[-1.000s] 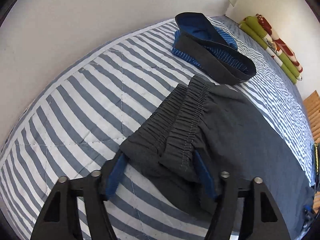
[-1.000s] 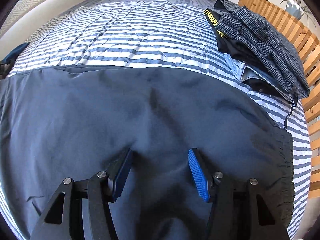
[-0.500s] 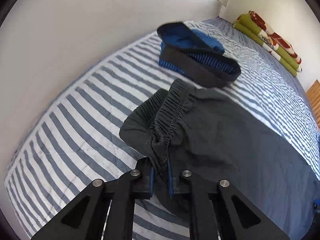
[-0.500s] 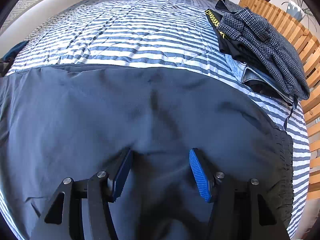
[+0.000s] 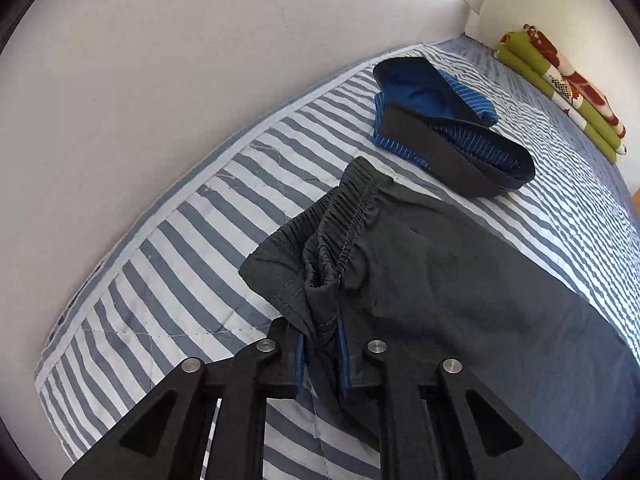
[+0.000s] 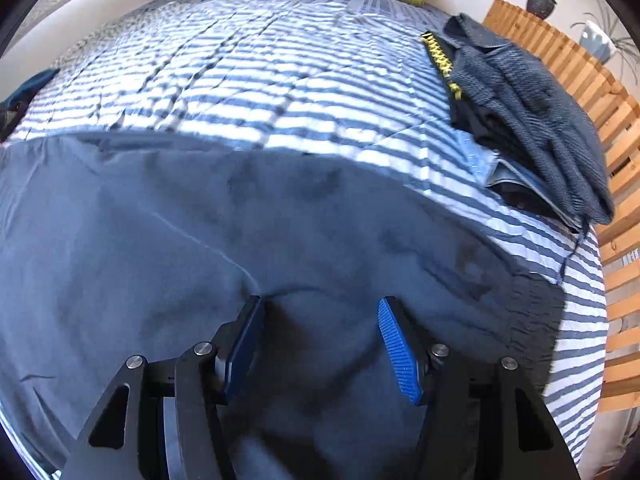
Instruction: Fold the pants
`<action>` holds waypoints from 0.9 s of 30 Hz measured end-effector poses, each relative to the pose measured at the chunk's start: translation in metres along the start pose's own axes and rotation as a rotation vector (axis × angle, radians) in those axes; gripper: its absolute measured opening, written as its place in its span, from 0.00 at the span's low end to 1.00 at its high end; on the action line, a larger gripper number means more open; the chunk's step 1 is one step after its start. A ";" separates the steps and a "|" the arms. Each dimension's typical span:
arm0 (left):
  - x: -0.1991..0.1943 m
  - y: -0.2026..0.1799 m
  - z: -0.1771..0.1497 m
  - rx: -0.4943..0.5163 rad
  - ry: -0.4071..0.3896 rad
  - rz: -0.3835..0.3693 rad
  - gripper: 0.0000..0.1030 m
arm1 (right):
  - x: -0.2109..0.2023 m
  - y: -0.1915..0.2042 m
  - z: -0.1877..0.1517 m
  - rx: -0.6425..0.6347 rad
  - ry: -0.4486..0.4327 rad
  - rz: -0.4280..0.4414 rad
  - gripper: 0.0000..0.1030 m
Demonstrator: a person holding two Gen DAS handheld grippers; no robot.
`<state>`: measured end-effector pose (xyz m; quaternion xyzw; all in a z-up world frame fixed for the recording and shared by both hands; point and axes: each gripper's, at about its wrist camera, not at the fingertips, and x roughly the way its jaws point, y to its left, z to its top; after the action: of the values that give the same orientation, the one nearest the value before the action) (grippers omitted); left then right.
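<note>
a pair of dark grey-blue pants (image 5: 460, 280) with a gathered elastic waistband lies spread across a bed covered in a blue-and-white striped quilt (image 5: 192, 248), which meets a plain white wall (image 5: 160, 80) on its left edge. the left gripper (image 5: 320, 344), black with blue pads, is clenched on a bunched corner of the waistband; the cloth is pinched between its jaws and hangs in a fold below them, while the ruffled band runs up and away from the jaws toward the wall side. beyond the waistband, apart from it, sits a folded stack of dark and bright-blue striped garments (image 5: 444, 128). at the far head of the bed lies a folded green, red and white blanket (image 5: 560, 88).

in the right wrist view the same pants (image 6: 200, 240) fill the lower half, lying flat on the quilt (image 6: 260, 72). the right gripper (image 6: 320, 344) has its jaws spread wide, the blue ribbed pads standing on either side of a low ridge of the fabric; whether the pads press into the cloth i cannot tell. the gathered hem of a leg lies to the right of the jaws near the bed's edge. further right a heap of blue-grey checked and denim clothes (image 6: 528, 112) rests on the quilt beside a slatted wooden frame (image 6: 616, 184).
</note>
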<state>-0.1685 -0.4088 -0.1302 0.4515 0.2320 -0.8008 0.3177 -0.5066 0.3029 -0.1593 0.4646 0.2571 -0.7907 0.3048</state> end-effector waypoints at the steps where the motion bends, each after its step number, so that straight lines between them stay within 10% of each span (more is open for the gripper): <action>1: 0.001 0.000 -0.001 0.008 0.001 -0.002 0.17 | -0.013 -0.013 -0.003 0.030 -0.029 0.006 0.53; 11: 0.004 0.007 -0.009 -0.033 -0.007 -0.026 0.17 | -0.047 -0.131 -0.058 0.329 0.003 -0.011 0.54; 15: 0.003 0.002 -0.009 -0.003 -0.004 -0.001 0.17 | -0.019 -0.127 -0.053 0.345 0.048 0.030 0.53; 23: -0.006 0.012 -0.006 -0.032 -0.026 -0.045 0.14 | -0.042 -0.093 -0.033 0.205 -0.023 -0.313 0.53; 27: -0.007 0.015 -0.005 -0.046 -0.031 -0.066 0.13 | -0.083 -0.042 -0.016 0.114 -0.127 -0.189 0.54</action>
<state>-0.1524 -0.4136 -0.1275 0.4238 0.2603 -0.8122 0.3050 -0.4957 0.3625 -0.0874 0.4038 0.2347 -0.8570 0.2178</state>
